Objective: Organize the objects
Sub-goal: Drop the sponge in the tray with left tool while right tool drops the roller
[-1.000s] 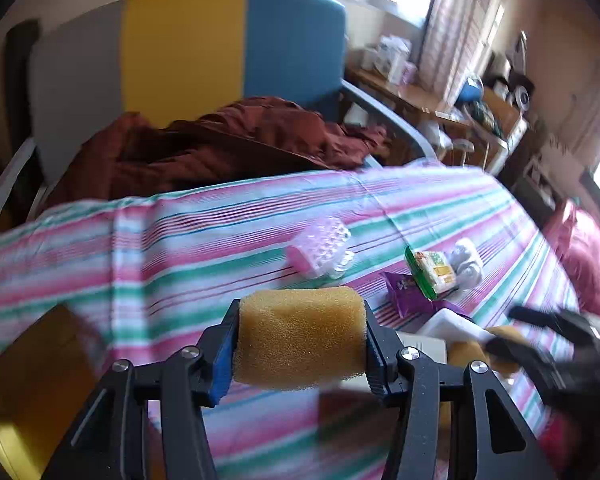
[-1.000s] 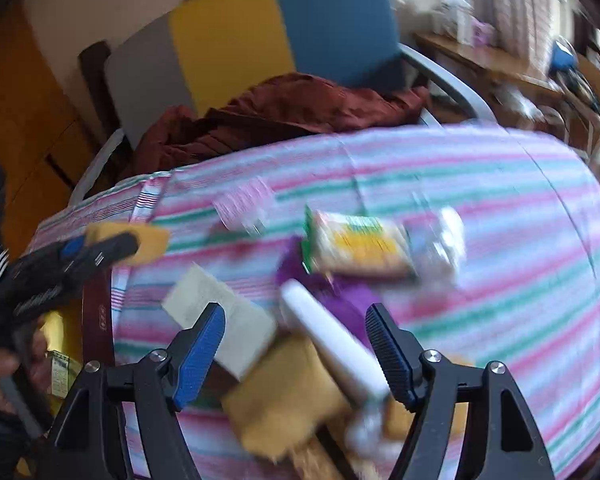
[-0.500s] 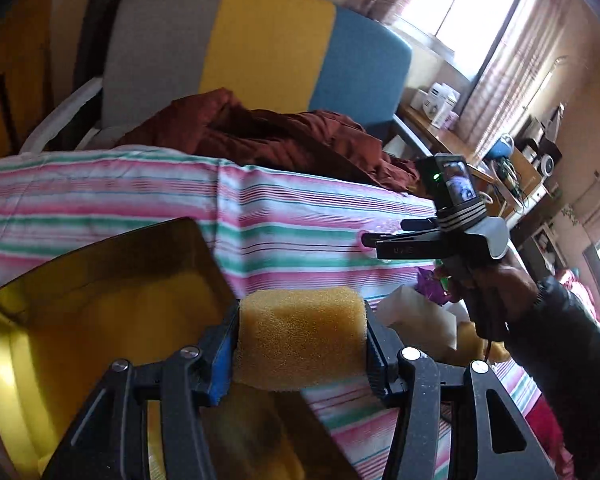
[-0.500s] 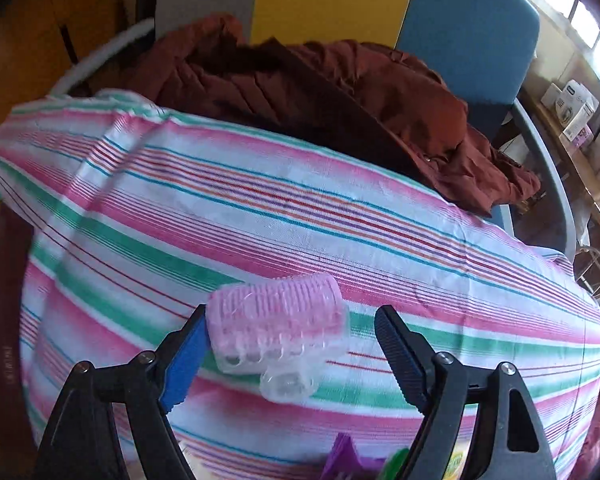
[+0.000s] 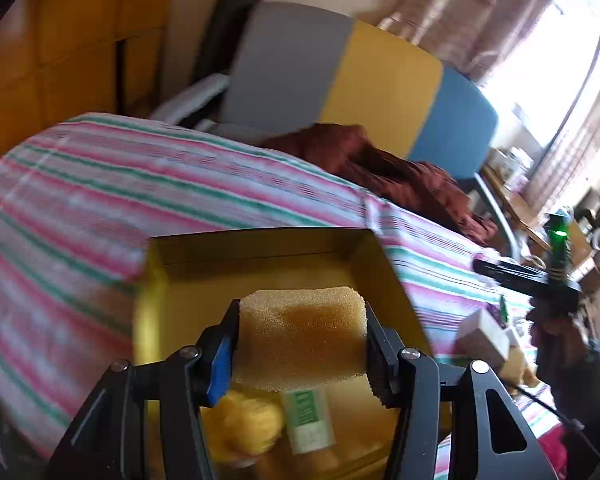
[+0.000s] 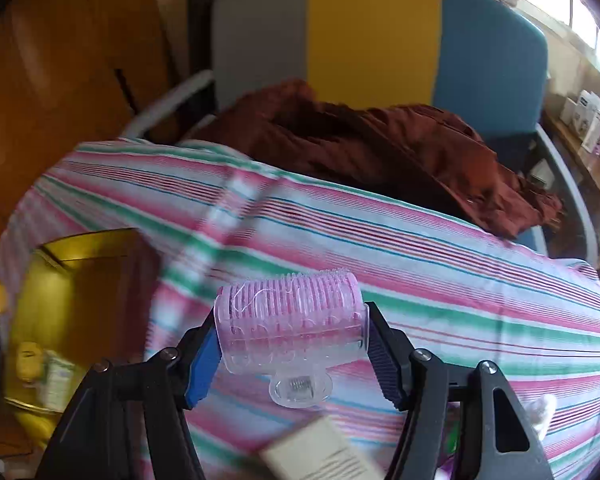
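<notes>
L gripper (image 5: 302, 350) is clamped on a yellow sponge (image 5: 300, 334), both pads pressed into its sides. Directly below and ahead of the fingers sits a gold box (image 5: 256, 256), open at the top, w/ the sponge held over its inside. Under the sponge, in the near part of the box, lie a fuzzy yellow ball (image 5: 246, 424) and a small green-and-white tube (image 5: 308, 420), side by side; blurry. Striped tablecloth (image 5: 100, 200) spreads to the L and beyond the box. Far R of the L gripper, the other gripper shows as a dark shape, w/ a white carton (image 5: 484, 338) below it on the cloth.

R gripper (image 6: 292, 340) is closed on a pink hair roller (image 6: 290, 320), held crosswise btwn the pads, its clear clip end pointing down toward the camera. Gold box (image 6: 80, 248) is off to its L at the table edge. A white carton (image 6: 324, 460) lies just below the fingers, blurred. Beyond the cloth, a dark red garment (image 6: 360, 144) is heaped on a grey/yellow/blue chair (image 6: 372, 36).
</notes>
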Available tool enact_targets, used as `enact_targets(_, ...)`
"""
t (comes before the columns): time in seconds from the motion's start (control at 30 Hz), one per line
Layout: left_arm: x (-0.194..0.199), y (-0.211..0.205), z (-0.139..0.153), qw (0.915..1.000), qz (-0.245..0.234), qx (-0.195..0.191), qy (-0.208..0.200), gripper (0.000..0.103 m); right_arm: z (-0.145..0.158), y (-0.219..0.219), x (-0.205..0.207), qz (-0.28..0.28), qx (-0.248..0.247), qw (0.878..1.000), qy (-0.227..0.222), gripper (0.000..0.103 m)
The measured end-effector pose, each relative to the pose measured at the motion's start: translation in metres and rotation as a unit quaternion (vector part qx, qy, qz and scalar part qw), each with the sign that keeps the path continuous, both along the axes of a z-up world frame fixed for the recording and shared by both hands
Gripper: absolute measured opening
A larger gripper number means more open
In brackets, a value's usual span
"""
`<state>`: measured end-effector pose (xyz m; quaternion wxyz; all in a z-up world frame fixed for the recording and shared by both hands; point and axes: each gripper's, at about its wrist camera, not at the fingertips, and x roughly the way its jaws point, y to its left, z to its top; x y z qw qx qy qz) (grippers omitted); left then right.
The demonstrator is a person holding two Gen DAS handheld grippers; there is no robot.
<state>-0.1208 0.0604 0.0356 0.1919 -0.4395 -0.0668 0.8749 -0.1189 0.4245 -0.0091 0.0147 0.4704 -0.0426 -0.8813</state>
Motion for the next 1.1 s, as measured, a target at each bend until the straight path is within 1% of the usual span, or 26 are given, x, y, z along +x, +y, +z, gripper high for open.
enact_targets(0.07,0.011,-0.021,-0.001,0.9999,0.012,-0.003,-0.002,0.055,0.008,-0.028,0.005,0.024,-0.013,1.000,0.011,0.066)
enact_targets(0.13,0.019,-0.035,-0.004,0.9999,0.014,-0.005,-0.005,0.055,0.011,-0.057,0.009,0.052,-0.029,0.998,0.014,0.066)
enact_targets(0.27,0.044,-0.047,-0.014,0.9997,-0.013,-0.012,-0.014,0.055,0.008,-0.119,0.013,0.103,-0.035,0.994,0.012,0.066)
enact_targets(0.4,0.066,-0.046,-0.029,0.9978,-0.055,-0.023,-0.030,0.055,-0.002,-0.160,-0.001,0.124,-0.023,0.992,-0.001,0.066)
enact_targets(0.5,0.079,-0.045,-0.041,0.9956,-0.078,-0.038,-0.036,0.055,-0.010,-0.173,-0.022,0.115,-0.011,0.993,-0.004,0.067)
enact_targets(0.57,0.085,-0.043,-0.049,0.9946,-0.084,-0.044,-0.042,0.058,-0.013,-0.178,-0.035,0.104,0.000,0.995,-0.005,0.067)
enact_targets(0.63,0.088,-0.041,-0.058,0.9945,-0.077,-0.057,-0.044,0.077,-0.014,-0.180,-0.044,0.075,0.025,0.997,0.000,0.076)
enact_targets(0.67,0.089,-0.041,-0.060,0.9948,-0.070,-0.063,-0.038,0.080,-0.013,-0.178,-0.046,0.060,0.031,0.998,0.000,0.079)
enact_targets(0.7,0.090,-0.041,-0.060,0.9951,-0.065,-0.068,-0.031,0.083,-0.012,-0.174,-0.046,0.050,0.023,0.998,-0.002,0.079)
enact_targets(0.73,0.091,-0.041,-0.060,0.9952,-0.065,-0.069,-0.026,0.083,-0.012,-0.172,-0.045,0.048,0.010,0.999,-0.003,0.079)
enact_targets(0.77,0.092,-0.042,-0.059,0.9957,-0.062,-0.065,-0.021,0.083,-0.011,-0.169,-0.042,0.047,0.005,0.999,-0.003,0.079)
enact_targets(0.87,0.089,-0.046,-0.056,0.9969,-0.048,-0.060,-0.013,0.084,-0.010,-0.161,-0.024,0.035,0.010,0.999,-0.005,0.079)
enact_targets(1.03,0.087,-0.051,-0.045,0.9979,-0.024,-0.060,0.008,0.084,-0.018,-0.147,0.015,0.008,-0.019,1.000,-0.012,0.079)
enact_targets(1.1,0.088,-0.053,-0.040,0.9980,-0.015,-0.058,0.017,0.086,-0.021,-0.147,0.029,0.008,-0.030,0.999,-0.017,0.079)
